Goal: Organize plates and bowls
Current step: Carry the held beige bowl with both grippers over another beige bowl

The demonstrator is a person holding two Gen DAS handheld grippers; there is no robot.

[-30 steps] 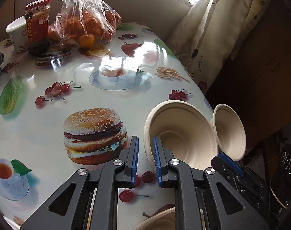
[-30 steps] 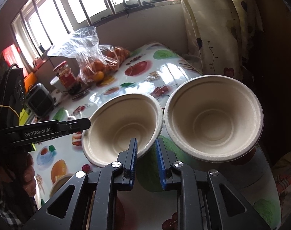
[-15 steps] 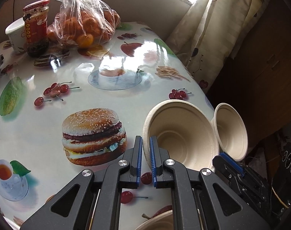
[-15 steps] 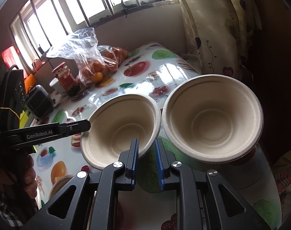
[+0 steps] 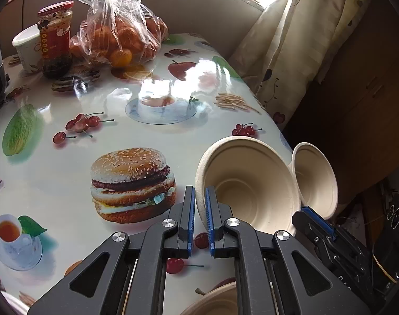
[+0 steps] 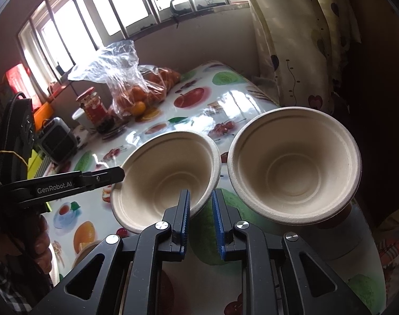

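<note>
Two bowls: both pale pulp bowls, mouths up, side by side near the tabletop [image 5: 55, 178] edge by the curtain [image 5: 291, 52]; rims just apart, a thin gap showing between them in the right wrist view.
Clamped bowl [image 5: 252, 191]: the one further in from the edge; it seems to rest on the tabletop, though I cannot tell whether it is already lifted a little.
Free bowl [image 6: 294, 165]: the one at the very edge, something brownish under its far side that I cannot make out.
Left claw [image 5: 198, 207]: closed on the clamped bowl's rim, on the side facing away from the free bowl; the rim stands between the blue pads.
Right claw [image 6: 201, 210]: drawn in as far as it goes, a narrow slot left; the clamped bowl's near rim passes behind its left finger (whether the pads pinch that rim, the views do not settle).
Key relation: from the left claw the free bowl lies straight across the clamped bowl, on the curtain side, so the held bowl has to travel sideways over its own width to nest.
Nearer hand: the right claw sits below the gap between the two rims and is closer to the free bowl than the left claw is.
Likely step: lift the clamped bowl and stack it into the free one, a judgement only.
Risk: the free bowl could be nudged off the edge.
</note>
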